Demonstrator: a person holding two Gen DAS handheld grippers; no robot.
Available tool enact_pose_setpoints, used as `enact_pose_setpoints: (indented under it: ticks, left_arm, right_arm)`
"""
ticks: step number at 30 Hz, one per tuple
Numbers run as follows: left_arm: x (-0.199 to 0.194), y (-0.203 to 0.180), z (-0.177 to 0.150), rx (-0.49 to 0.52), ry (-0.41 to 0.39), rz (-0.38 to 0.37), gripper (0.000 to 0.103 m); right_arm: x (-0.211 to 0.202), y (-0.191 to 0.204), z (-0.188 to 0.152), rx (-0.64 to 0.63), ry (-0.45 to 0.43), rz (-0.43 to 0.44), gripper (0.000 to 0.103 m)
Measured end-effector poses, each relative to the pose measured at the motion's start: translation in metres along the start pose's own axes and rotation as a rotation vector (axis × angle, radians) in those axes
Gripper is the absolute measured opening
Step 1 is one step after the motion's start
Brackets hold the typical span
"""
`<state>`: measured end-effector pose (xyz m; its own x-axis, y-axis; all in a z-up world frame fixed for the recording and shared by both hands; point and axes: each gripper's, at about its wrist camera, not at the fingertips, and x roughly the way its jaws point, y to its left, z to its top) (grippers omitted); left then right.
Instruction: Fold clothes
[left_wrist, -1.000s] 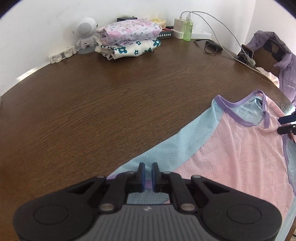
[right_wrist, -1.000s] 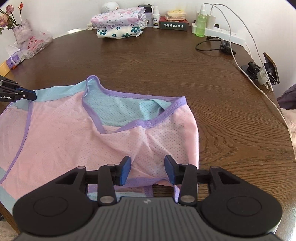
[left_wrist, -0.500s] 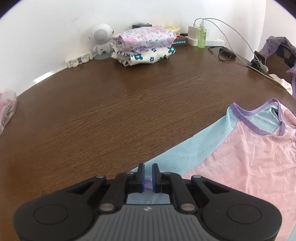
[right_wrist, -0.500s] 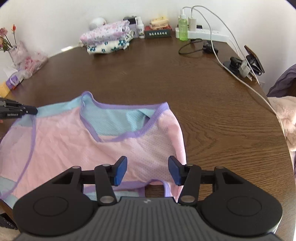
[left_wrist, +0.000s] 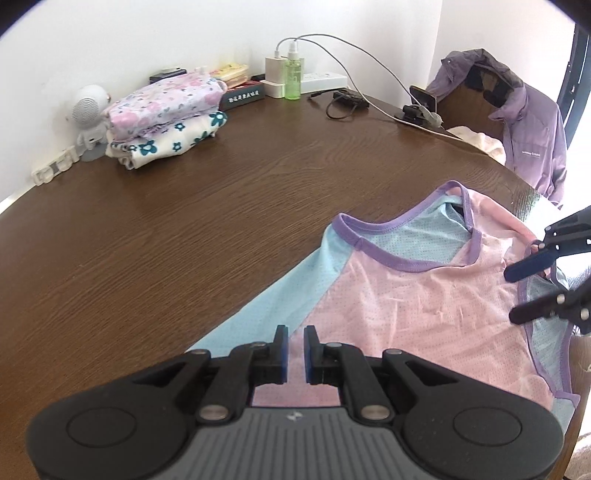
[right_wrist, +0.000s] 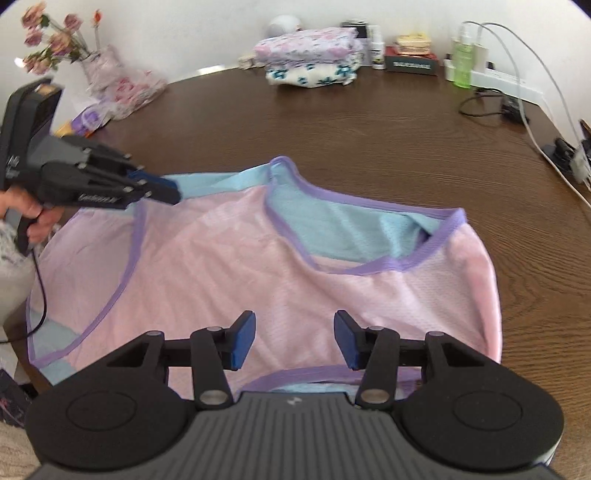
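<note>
1. Two hand-held grippers work over one pink and light-blue mesh top (right_wrist: 229, 273) with purple trim, which lies spread on the dark wooden table (left_wrist: 155, 229).
2. The left gripper (left_wrist: 295, 349) has its jaws nearly together, pinching the top at the seam where pink meets blue.
3. The right gripper (right_wrist: 294, 341) has its jaws apart above the pink cloth near an armhole, pads off the fabric; they were just opening.
4. A stack of folded floral clothes (left_wrist: 166, 114) sits near the wall, well apart from the top.
</note>
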<state>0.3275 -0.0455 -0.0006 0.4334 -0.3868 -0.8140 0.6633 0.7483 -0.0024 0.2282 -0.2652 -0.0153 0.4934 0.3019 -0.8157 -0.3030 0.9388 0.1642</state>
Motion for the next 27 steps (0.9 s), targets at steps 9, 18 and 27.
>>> enact_pose_setpoints:
  ticks: [9,18,27]
  left_arm:
    - [0.022,0.007,0.019,-0.016,0.017,0.051,0.007]
    - [-0.041,0.003,-0.012,-0.114,-0.082,0.064,0.049]
    - [-0.155,-0.047,-0.116,-0.369,-0.336,0.259,0.103]
  right_arm:
    - [0.004,0.023,-0.013,-0.115,0.041,-0.06,0.049]
    - [-0.028,0.019,-0.027,0.011,-0.062,-0.035,0.055]
    - [-0.088,0.017,-0.068,0.193,-0.305,-0.066,0.103]
